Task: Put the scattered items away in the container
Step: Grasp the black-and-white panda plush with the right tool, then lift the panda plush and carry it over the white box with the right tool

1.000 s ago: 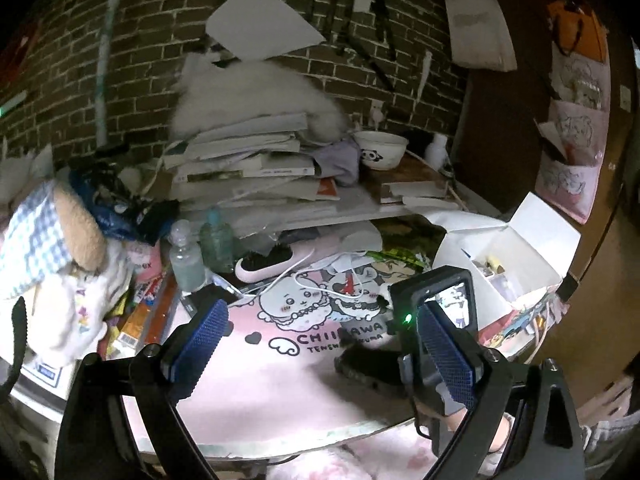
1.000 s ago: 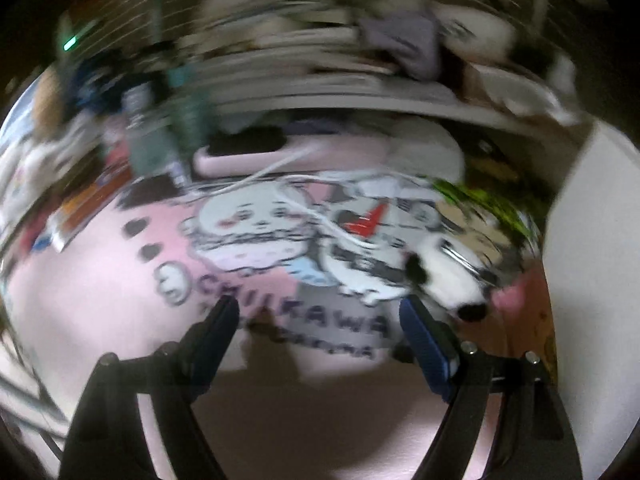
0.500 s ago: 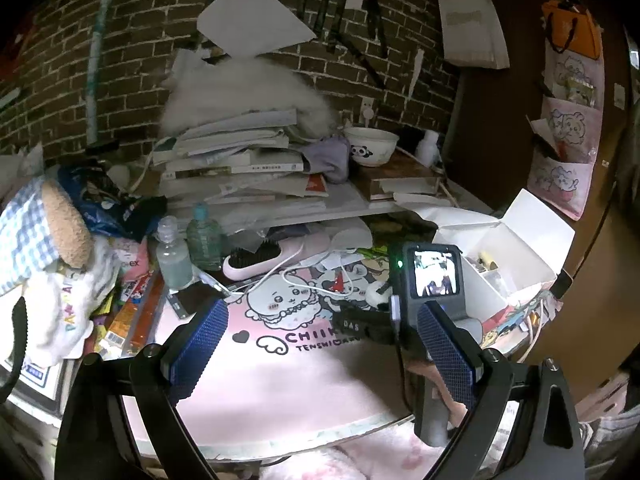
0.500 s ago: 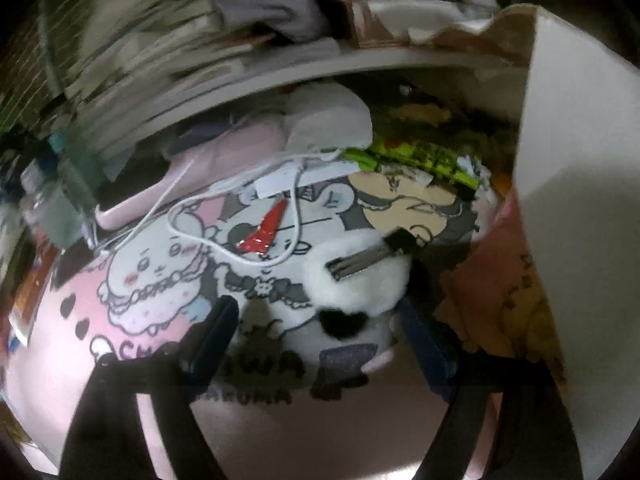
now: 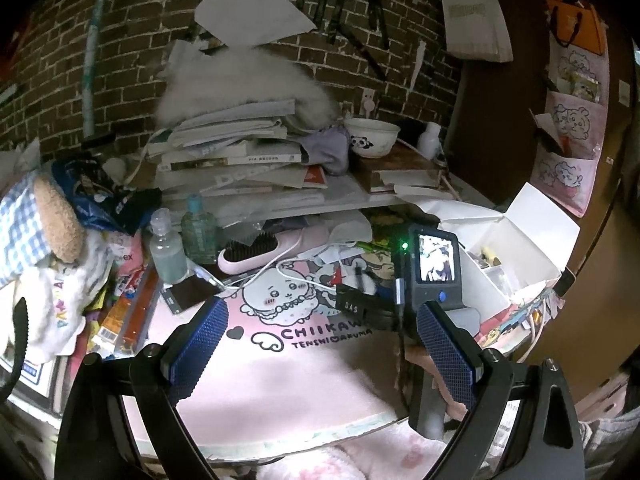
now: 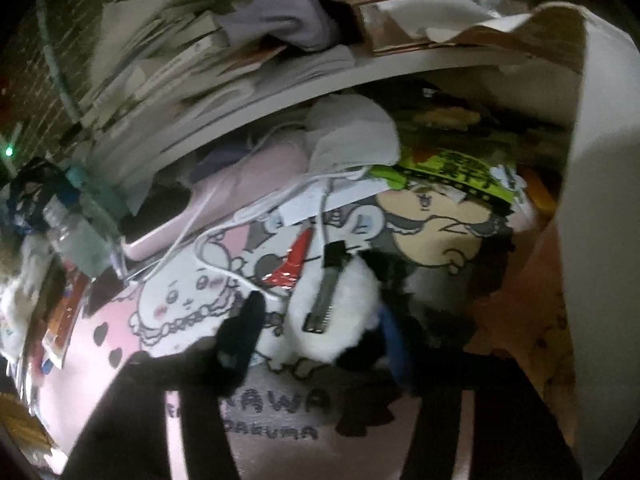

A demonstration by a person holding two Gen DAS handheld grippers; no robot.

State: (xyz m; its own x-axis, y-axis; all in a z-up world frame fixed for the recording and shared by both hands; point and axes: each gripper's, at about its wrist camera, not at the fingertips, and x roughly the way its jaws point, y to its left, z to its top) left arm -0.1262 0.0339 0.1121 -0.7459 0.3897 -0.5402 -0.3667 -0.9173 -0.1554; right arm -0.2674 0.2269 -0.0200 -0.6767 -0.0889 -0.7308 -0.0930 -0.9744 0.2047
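Observation:
A white fluffy hair clip [image 6: 336, 316] with black patches and a metal clasp lies on the pink cartoon mat [image 6: 120, 344]. My right gripper [image 6: 320, 332] straddles it; its jaws are closing, and a sliver of mat still shows beside the left finger [image 6: 244, 328]. In the left wrist view the right gripper's fingers [image 5: 354, 306] point down at the mat, left of the open white box [image 5: 516, 248]. That box's wall [image 6: 592, 240] rises just right of the clip. My left gripper [image 5: 320, 344] hovers open and holds nothing above the mat's near half.
A red wrapper [image 6: 294, 260], a white cable [image 6: 224, 216] and a pink hairbrush [image 5: 260, 252] lie behind the clip. Two bottles [image 5: 166, 248] stand at the left by snack packets [image 5: 132, 316]. A shelf with stacked books [image 5: 236, 160] and a bowl [image 5: 372, 136] overhangs the back.
My right gripper swung right across the mat to the fluffy clip and rolled, and its jaws have narrowed around it. The left gripper has stayed almost where it was.

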